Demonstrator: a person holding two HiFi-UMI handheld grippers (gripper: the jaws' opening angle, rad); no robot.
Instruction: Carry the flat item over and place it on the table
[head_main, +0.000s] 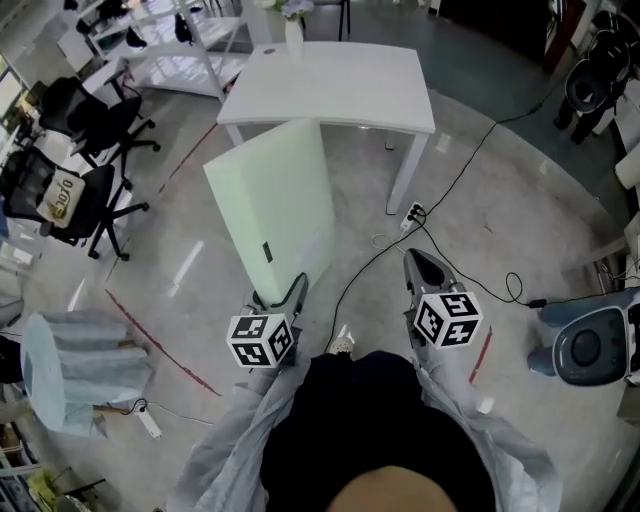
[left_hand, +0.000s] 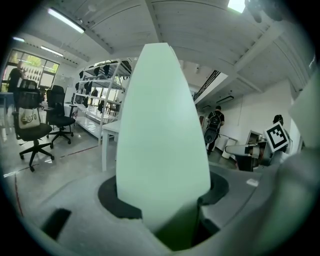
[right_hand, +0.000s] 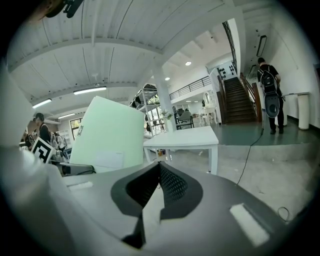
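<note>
**A:** Status, flat panel?

**B:** Flat panel (head_main: 275, 195) is pale green and stands upright. Its lower edge sits in the left tool (head_main: 278, 296), jaws clamped on that edge nr one corner. It's over the floor, short of the white worktop (head_main: 340, 85) and not touching it.

**A:** Right tool?

**B:** Right tool (head_main: 422, 262) has jaws together, nothing betw them. It's beside the panel, apart from it.

**A:** Handling est.?

**B:** Judgement only: thick board, poss foam. One tool holds it up w/o visible sag, so prob light & stiff. The large face levers hard on a one-edge grip and could twist in the pads. Surface looks smooth, maybe slippery. Edges & corners prob dent if knocked on the worktop rim.

**A:** Where to take hold?

**B:** Bottom edge is OK for the carry. To lay it flat I'd add the right tool on the near long edge, abt mid-height, to control the tilt. Cable (head_main: 380, 255) lies on the floor ahead, so watch footing.
</note>
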